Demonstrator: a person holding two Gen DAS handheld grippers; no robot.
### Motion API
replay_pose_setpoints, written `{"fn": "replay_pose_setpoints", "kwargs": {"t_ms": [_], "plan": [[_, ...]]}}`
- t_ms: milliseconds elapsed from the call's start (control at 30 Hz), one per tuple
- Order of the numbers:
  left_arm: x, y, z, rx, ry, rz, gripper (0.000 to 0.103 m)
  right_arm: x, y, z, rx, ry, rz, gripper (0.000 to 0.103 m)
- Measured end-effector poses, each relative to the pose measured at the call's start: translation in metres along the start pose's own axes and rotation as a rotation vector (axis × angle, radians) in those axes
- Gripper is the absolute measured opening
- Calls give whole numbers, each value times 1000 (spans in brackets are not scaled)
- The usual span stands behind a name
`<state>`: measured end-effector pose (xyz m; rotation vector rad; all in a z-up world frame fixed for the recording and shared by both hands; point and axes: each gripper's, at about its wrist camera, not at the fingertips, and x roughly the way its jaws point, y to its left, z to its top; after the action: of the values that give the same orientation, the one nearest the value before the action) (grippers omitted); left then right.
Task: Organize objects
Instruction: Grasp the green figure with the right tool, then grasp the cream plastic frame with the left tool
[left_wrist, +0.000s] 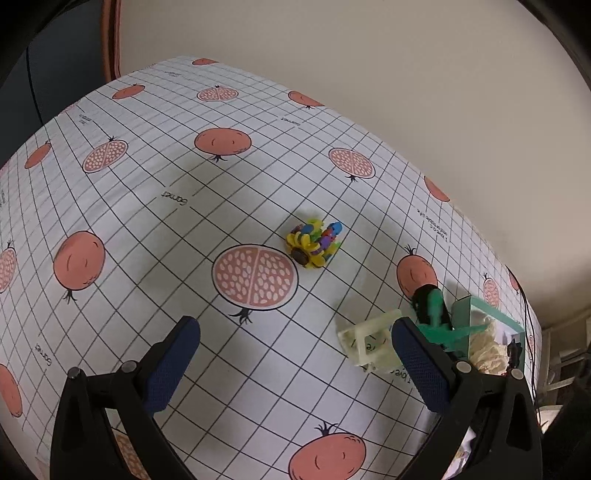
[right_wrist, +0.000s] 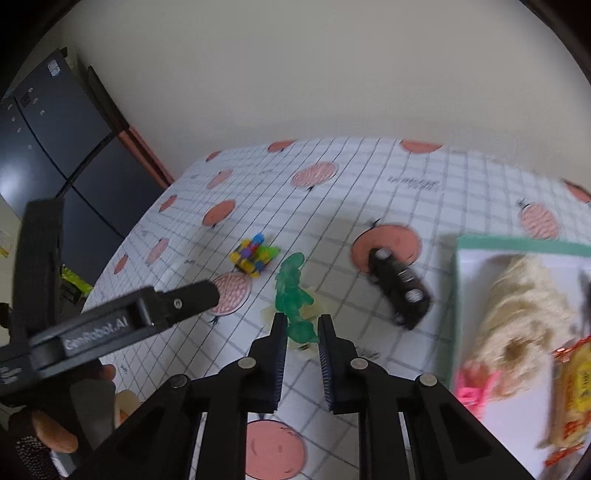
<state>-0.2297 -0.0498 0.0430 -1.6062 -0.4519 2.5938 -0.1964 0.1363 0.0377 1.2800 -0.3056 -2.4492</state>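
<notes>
toy cluster (right_wrist: 254, 257) left of figure (right_wrist: 293, 291) | yarn (right_wrist: 524, 317) apparently in box (right_wrist: 517, 245)

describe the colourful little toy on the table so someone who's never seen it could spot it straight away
On the pomegranate-print tablecloth, find the big halved pomegranate drawing near the middle. At its upper right edge sits the colourful toy, standing alone. It is the only multicoloured thing there, with yellow sunflower petals around a dark centre.

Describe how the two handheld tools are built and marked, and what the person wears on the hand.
Both tools are black, hinged with silver rivets, and have dark blue textured pads. White "GenRobot.AI" lettering marks the left tool's body. The hand wears a black glove.
</notes>
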Motion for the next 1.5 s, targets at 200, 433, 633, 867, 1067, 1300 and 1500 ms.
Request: {"fn": "replay_pose_setpoints", "kwargs": {"t_ms": [200,433,633,867,1067,1300,1500], "plan": [[13,-21,-7,29,24,-21,103,-17,-26,2,50,-20,-37,18],[31,-54,-19,112,-5,-16,103,-31,-44,5,65,-35,-54,18],[48,-66,-25,144,-7,-12,97,-42,-57,5,61,-41,-72,18],[53,-69,-27,158,-11,-4,61,-49,-68,5,82,-47,-72,18],[51,-65,-28,137,-5,-5,59,-51,-69,5,85,-47,-72,18],[24,-74,-17,139,-56,-66,59,-60,-79,6,106,-58,-93,18],[-9,-103,-14,178,-91,-172,59,-76,-99,5,139,-73,-140,18]]}}
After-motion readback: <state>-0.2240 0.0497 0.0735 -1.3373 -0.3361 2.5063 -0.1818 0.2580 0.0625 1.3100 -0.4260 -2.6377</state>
